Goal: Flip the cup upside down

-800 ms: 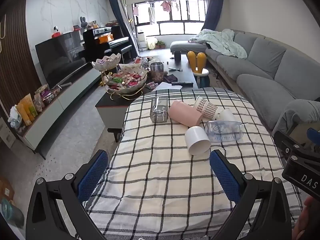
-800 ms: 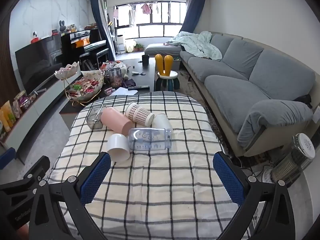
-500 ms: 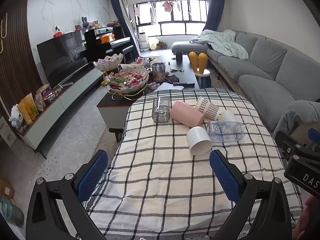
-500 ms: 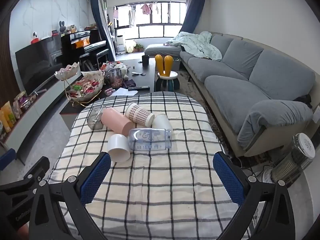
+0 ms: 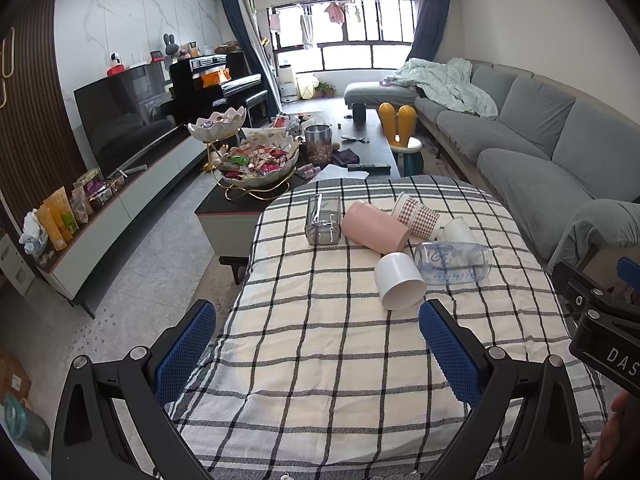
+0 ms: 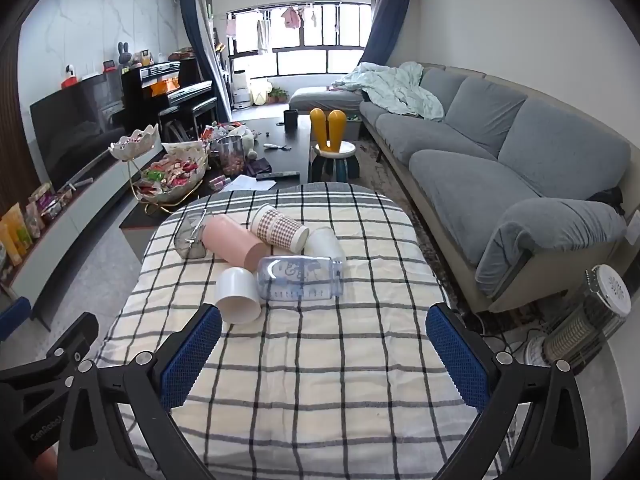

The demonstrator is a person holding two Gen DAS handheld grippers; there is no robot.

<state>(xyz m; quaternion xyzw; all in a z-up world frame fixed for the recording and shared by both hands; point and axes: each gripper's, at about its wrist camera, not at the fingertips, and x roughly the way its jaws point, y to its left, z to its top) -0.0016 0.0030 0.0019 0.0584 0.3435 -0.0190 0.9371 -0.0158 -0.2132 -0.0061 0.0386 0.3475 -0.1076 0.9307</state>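
Several cups lie on their sides in a cluster on the checked tablecloth. A white cup lies nearest, mouth toward me. Behind it lie a clear bottle with blue print, a pink tumbler, a checked paper cup, another white cup and a clear grey glass. My left gripper is open and empty, short of the white cup. My right gripper is open and empty, near the table's front.
A grey sofa runs along the right. A dark coffee table with a candy bowl stands behind the table. A TV unit is on the left. A heater stands on the floor at right.
Both views have shifted only slightly; the cups have not moved and both grippers stay open.
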